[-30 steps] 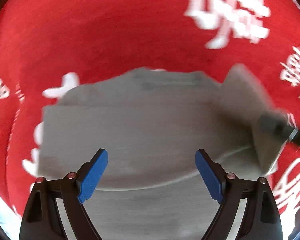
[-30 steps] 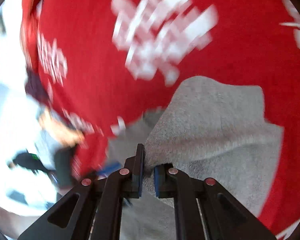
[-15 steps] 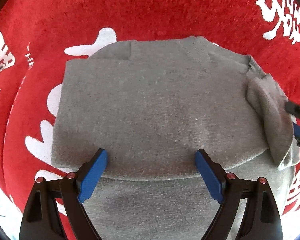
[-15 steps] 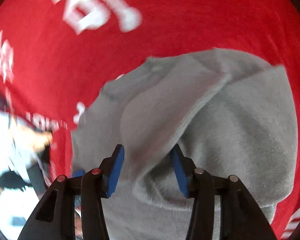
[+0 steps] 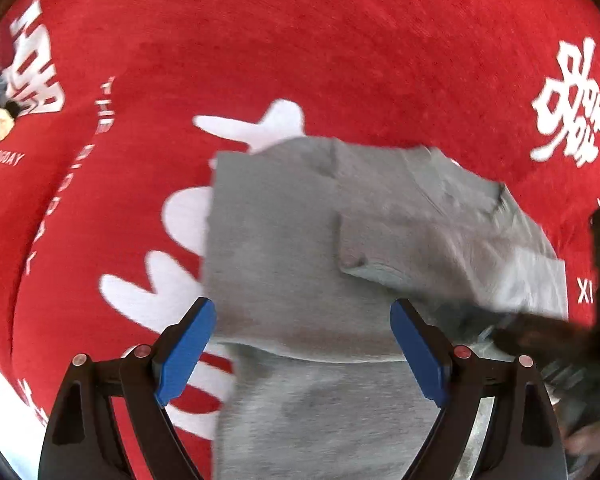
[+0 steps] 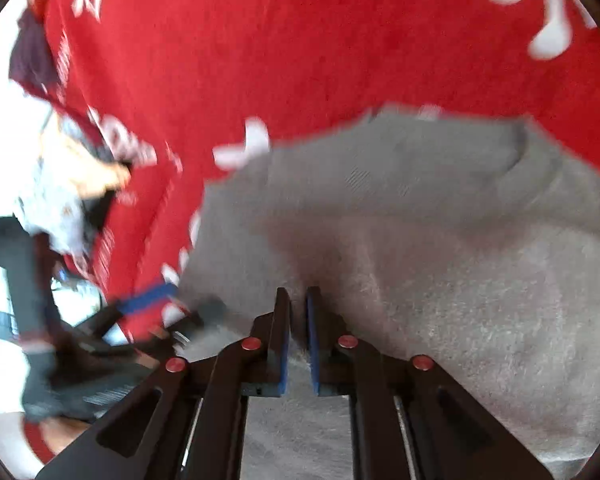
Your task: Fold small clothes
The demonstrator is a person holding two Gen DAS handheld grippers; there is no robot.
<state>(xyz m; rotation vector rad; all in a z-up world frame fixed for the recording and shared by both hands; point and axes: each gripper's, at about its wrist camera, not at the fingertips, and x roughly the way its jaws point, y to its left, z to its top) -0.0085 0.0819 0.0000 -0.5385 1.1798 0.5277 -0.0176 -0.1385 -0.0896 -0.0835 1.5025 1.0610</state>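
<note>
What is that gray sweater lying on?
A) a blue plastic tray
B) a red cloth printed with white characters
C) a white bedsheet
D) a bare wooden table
B: the gray sweater lies on a red cloth with white characters printed across it.

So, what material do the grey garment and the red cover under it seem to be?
The grey garment looks like soft knit, probably fleece or cotton jersey: matte, fuzzy nap, ribbed neckline. The red cover looks like short plush or velvet: brushed, shaded pile with white print.
</note>
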